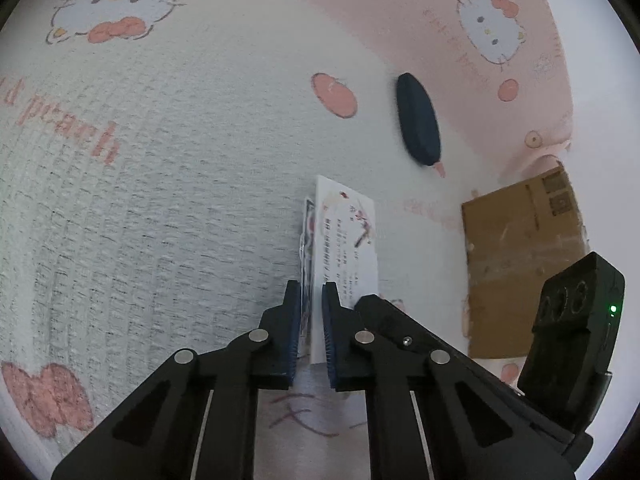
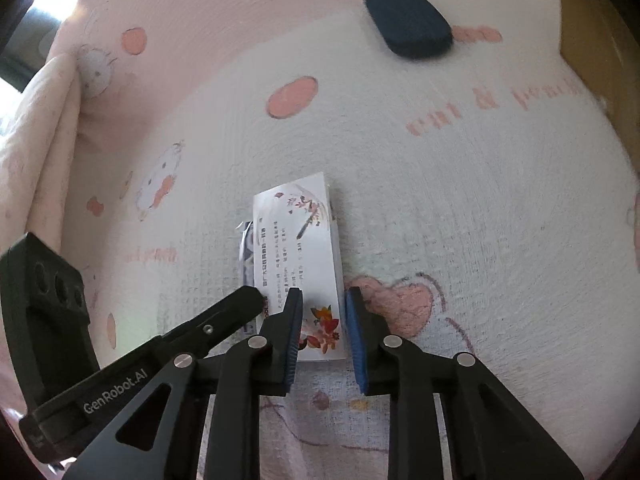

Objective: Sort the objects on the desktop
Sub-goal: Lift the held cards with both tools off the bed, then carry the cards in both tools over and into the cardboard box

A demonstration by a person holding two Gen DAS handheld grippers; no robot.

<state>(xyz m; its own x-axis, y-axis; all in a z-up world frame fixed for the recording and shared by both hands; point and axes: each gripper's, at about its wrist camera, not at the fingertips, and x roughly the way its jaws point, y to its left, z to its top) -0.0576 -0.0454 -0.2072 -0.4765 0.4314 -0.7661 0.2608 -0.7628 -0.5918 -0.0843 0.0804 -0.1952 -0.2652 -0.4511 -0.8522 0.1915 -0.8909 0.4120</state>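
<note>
Gripping the card stack (image 1: 344,240), the left gripper (image 1: 311,332) is clamping narrow; the right gripper (image 2: 322,336) is straddling it part-open. Next: lifting toward the cardboard box (image 1: 520,264) at three o'clock.

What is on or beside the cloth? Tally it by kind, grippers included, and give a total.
White card pack: 1
Dark printed card beside it: 1
Dark blue oval: 1
Cardboard box: 1
Grippers: 2, the left gripper and the right gripper
Total: 6
</note>
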